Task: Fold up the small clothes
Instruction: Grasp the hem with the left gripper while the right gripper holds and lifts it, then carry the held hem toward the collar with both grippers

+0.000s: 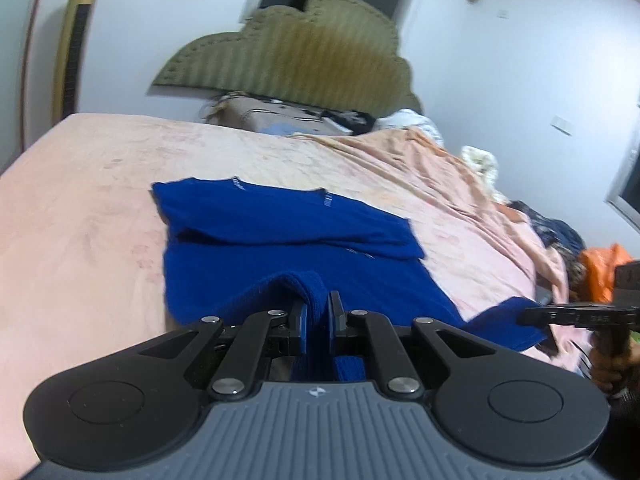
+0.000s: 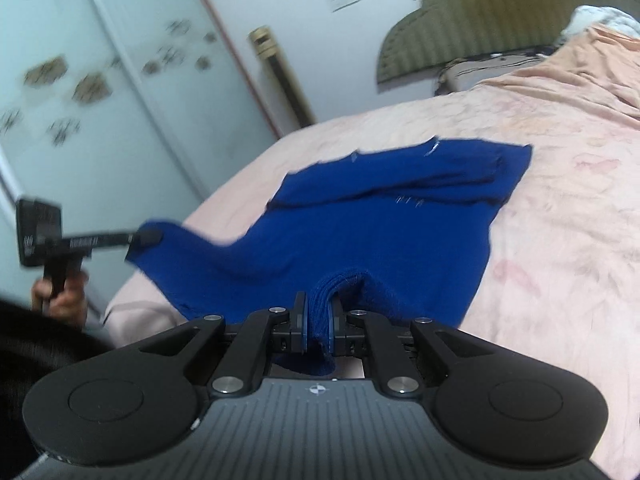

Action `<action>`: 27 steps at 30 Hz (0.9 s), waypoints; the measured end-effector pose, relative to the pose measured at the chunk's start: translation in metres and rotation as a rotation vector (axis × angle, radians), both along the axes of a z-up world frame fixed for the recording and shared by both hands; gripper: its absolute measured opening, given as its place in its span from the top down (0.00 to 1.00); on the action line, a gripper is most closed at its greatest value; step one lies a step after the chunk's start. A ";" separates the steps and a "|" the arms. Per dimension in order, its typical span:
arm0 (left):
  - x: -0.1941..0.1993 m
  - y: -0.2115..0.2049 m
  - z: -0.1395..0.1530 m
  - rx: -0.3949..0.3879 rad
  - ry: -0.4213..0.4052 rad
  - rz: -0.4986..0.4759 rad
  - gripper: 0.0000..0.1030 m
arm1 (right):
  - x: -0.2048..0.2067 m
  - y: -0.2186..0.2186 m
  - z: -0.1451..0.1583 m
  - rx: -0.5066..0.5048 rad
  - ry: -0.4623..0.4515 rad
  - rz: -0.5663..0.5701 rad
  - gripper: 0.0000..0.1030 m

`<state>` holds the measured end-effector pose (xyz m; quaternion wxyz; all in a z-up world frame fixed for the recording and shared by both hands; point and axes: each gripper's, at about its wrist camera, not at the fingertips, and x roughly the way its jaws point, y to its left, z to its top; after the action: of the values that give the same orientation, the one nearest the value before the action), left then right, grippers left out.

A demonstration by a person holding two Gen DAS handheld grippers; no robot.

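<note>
**Item: one blue knit garment, held at two corners over the bed**

Location: the blue knit garment (image 1: 288, 248) lies on the pink bedspread (image 1: 100, 184), its far part already doubled into a flat band, its near edge raised off the bed.

Hold, left: your left gripper (image 1: 318, 318) is closed almost fully, with a bunched fold of the near hem pinched between its pads. In the right wrist view it shows from the side at the garment's other near corner (image 2: 146, 236).

Hold, right: your right gripper (image 2: 319, 320) is likewise nearly shut on a thick fold of the hem.

Reason for hold: with one gripper at each near corner, the edge stays stretched and level between them, so it can, by my reading, be carried over the far part as one straight fold.

Count: garments in work, one; grippers, two, both gripping; hands in sight, one (image 2: 66, 296), on the left gripper's handle; headboards, one (image 1: 296, 52); loose clothes at the bed's far side (image 1: 560, 236), too blurred to count.
</note>
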<state>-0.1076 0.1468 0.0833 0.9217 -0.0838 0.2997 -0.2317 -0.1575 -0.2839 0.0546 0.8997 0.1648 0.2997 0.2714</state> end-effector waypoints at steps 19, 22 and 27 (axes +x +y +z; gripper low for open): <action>0.120 -0.062 0.007 0.218 0.057 0.162 0.91 | 0.121 0.008 0.002 -0.036 -0.049 -0.369 0.88; 0.131 -0.067 0.003 0.257 0.064 0.177 0.91 | 0.132 0.010 0.001 -0.060 -0.046 -0.354 0.88; 0.136 -0.066 -0.004 0.259 0.084 0.178 0.91 | 0.124 0.034 -0.010 -0.326 -0.079 -0.249 0.41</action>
<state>0.0287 0.0811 0.0792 0.9283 -0.0004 0.3569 -0.1047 -0.0332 -0.2503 0.0444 0.9521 0.0422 0.2814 0.1122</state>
